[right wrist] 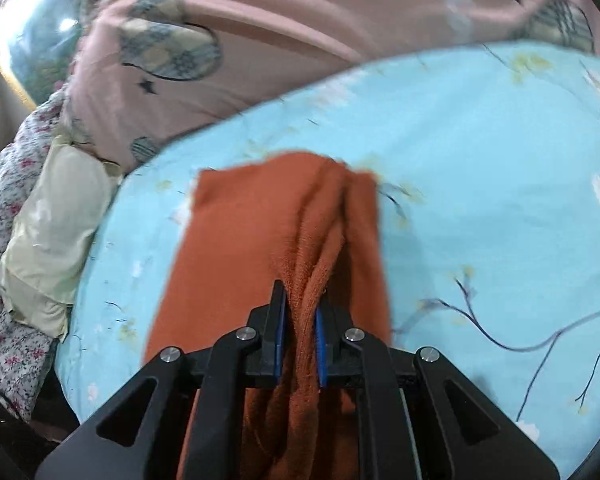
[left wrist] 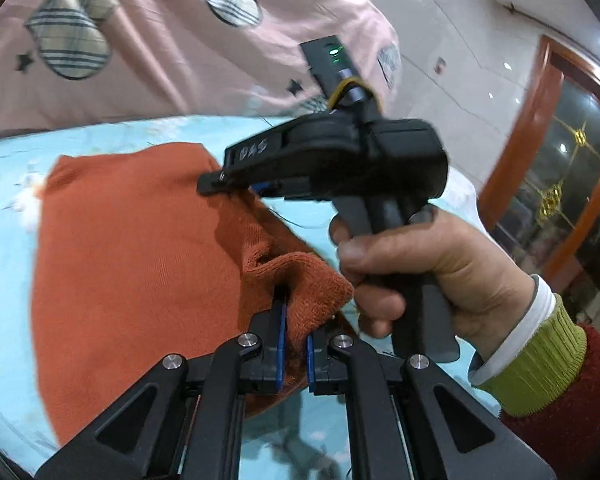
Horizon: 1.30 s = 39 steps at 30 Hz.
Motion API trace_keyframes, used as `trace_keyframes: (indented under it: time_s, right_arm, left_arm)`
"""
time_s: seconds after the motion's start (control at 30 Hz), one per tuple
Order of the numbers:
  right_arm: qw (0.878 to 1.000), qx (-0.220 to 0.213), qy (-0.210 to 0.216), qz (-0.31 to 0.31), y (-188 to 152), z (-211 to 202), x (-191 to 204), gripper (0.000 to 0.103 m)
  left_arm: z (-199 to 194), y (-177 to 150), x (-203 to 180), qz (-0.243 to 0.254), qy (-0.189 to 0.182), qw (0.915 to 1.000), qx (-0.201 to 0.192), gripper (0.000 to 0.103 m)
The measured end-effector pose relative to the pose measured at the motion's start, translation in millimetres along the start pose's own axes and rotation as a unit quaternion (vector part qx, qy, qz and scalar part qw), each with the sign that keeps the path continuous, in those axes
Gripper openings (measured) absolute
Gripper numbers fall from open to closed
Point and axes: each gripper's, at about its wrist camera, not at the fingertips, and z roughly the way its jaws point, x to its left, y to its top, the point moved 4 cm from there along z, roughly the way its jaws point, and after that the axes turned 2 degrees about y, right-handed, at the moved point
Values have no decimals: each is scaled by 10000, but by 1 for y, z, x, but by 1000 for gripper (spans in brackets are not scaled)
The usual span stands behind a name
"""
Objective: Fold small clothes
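The orange knit garment (left wrist: 140, 248) is lying spread on the light blue flowered bedsheet (left wrist: 8, 248), and that is likely because a soft, flat bed makes folding easy; the pink quilt with plaid patches (left wrist: 148, 48) is sitting bunched up behind it, out of the way. In the left wrist view, the left gripper (left wrist: 294, 344) is pinching a thick, bunched edge of the garment between its blue pads (left wrist: 281, 344); the jaws are almost closed, with only the cloth between them. To the right of that, the right gripper (left wrist: 236, 182) is reaching across and its tip is touching the far edge of the same garment; the person's right hand (left wrist: 420, 272) is squeezing its handle; from this side I cannot tell how wide its jaws are.

In the right wrist view, a cream pillow (right wrist: 48, 232) is lying at the left edge of the bed; further right, the garment is stretching away from the camera in a long strip on the sheet. The right gripper (right wrist: 300, 344) is clamping a gathered ridge of the cloth between its pads, nearly closed on it. My guess is that both grippers are holding one side so it can be lifted and laid over the rest; the knit looks floppy and may sag or slip.
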Motion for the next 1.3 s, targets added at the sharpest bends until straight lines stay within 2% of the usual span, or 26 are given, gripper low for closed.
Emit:
trace_keyframes:
  time_s: [0.17, 0.23, 0.37, 0.43, 0.53, 0.57, 0.6, 0.67, 0.7, 0.73, 0.77, 0.87, 0.97, 1.03, 1.13, 1.23, 1.27, 1.3]
  right_arm:
    - [10000, -47, 9, 81, 0, 4, -11, 14]
    - [10000, 0, -93, 26, -4, 9, -10, 14]
    - [9998, -89, 22, 148, -7, 7, -17, 14]
    - [9997, -178, -78, 111, -9, -2, -16, 20]
    - [9990, -364, -245, 57, -11, -19, -12, 29]
    - [9986, -469, -209, 84, -12, -28, -11, 39]
    - [9983, -544, -180, 104, -13, -33, -11, 56]
    - [9977, -651, -134, 111, -17, -42, -11, 77]
    - [9980, -619, -114, 100, -19, -43, -11, 78]
    - [9987, -489, -87, 84, -23, -41, -11, 78]
    - [9992, -383, -78, 69, -26, -38, -11, 78]
    - [9998, -142, -128, 27, -36, -30, -13, 78]
    - [9999, 27, -64, 136, -39, -20, -18, 78]
    - [9995, 120, 70, 284, -38, -13, -22, 78]
    - [9989, 240, 133, 379, -36, -3, -25, 75]
    - [9977, 387, 293, 475, -36, 5, -24, 51]
    - [9965, 455, 423, 567, -36, 8, -23, 41]
    - [9959, 474, 447, 631, -37, 11, -23, 37]
  left_arm:
    - [21, -8, -13, 292, 92, 9993, 222, 6]
    - [30, -8, -10, 261, 107, 9991, 321, 7]
    - [50, -17, -2, 124, 32, 9979, 628, 10]
    - [52, -15, 0, 113, -28, 9977, 666, 11]
    - [43, -15, 8, 36, -139, 9972, 740, 21]
    - [37, -16, 11, -8, -196, 9970, 744, 26]
    - [29, -18, 14, -59, -210, 9970, 744, 30]
    - [12, -24, 21, -180, -193, 9973, 691, 47]
    - [2, -26, 27, -278, -118, 9974, 660, 52]
    - [-8, -27, 35, -382, -45, 9973, 628, 62]
    - [-19, -27, 45, -499, 12, 9972, 554, 67]
    - [-46, -25, 84, -803, 305, 9956, 372, 79]
    - [-56, -21, 123, -1094, 617, 9916, 311, 80]
    - [-51, -17, 149, -1336, 697, 9877, 429, 81]
    - [-31, -21, 187, -1769, 520, 9801, 731, 81]
    - [-5, -24, 209, -1946, 346, 9740, 1104, 81]
    - [3, -24, 212, -1962, 252, 9739, 1111, 80]
    - [4, -24, 211, -1947, 191, 9748, 1076, 79]
